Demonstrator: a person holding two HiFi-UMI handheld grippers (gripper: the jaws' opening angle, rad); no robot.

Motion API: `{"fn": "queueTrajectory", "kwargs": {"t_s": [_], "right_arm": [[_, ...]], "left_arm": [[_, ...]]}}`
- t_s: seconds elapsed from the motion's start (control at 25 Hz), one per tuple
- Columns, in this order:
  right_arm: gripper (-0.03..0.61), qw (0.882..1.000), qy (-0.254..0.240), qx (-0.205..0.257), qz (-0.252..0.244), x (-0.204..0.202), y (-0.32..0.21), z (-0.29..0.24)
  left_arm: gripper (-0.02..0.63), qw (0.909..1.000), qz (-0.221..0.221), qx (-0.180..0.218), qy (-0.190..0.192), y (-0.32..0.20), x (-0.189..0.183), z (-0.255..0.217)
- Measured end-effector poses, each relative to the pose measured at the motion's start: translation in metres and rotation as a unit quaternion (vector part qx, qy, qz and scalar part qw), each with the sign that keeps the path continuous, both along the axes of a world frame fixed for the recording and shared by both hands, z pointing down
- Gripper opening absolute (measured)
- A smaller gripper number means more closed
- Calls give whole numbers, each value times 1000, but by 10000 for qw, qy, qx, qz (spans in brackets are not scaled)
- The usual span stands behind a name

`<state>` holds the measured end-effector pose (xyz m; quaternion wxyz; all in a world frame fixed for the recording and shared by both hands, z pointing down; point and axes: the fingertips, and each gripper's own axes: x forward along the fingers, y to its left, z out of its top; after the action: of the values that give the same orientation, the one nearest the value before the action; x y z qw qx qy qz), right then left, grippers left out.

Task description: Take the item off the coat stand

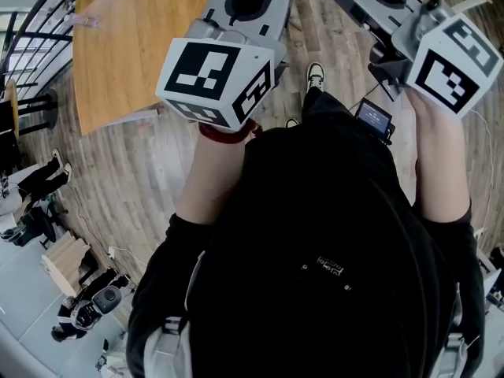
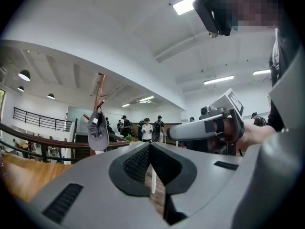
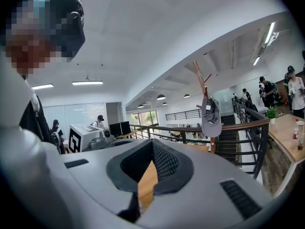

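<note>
The left hand-held gripper (image 2: 151, 147) and the right hand-held gripper (image 3: 153, 144) were both clenched shut with nothing between their jaws, held side by side in front of the person's black-clothed chest. Beyond them lay a light wooden bench (image 1: 134, 38). Farther off, well apart from both, a grey fabric cap (image 3: 211, 116) hung from an upper peg of a tall brown wooden coat stand (image 3: 199, 78) near a dark railing (image 3: 235, 126).

Head view stares steeply down over the wooden floor (image 1: 130, 179); both gripper views look level, sharing the far coat stand (image 2: 99, 87).
</note>
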<state>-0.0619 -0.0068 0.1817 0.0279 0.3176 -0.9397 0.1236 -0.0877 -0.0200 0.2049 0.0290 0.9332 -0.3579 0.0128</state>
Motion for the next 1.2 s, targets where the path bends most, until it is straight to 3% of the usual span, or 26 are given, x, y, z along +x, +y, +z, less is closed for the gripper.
{"fn": "queueTrajectory", "kwargs": {"t_s": [0.32,0.56,0.84,1.2], "right_arm": [[17,9998,39,21,-212,-7,-33,5],[17,9996,-14,-47,-262,-1,-92,-6],[17,9996,-112,-38,-263,14,-113,21],[17,9984,-93,-41,-548,33,-208,-1]], "left_arm": [[-6,9998,-169,8,39,-28,-6,4],[-5,9999,-160,4,23,-84,1,-7],[-3,9999,-93,106,64,-104,16,15],[-2,9987,-427,196,196,-196,28,-12]]}}
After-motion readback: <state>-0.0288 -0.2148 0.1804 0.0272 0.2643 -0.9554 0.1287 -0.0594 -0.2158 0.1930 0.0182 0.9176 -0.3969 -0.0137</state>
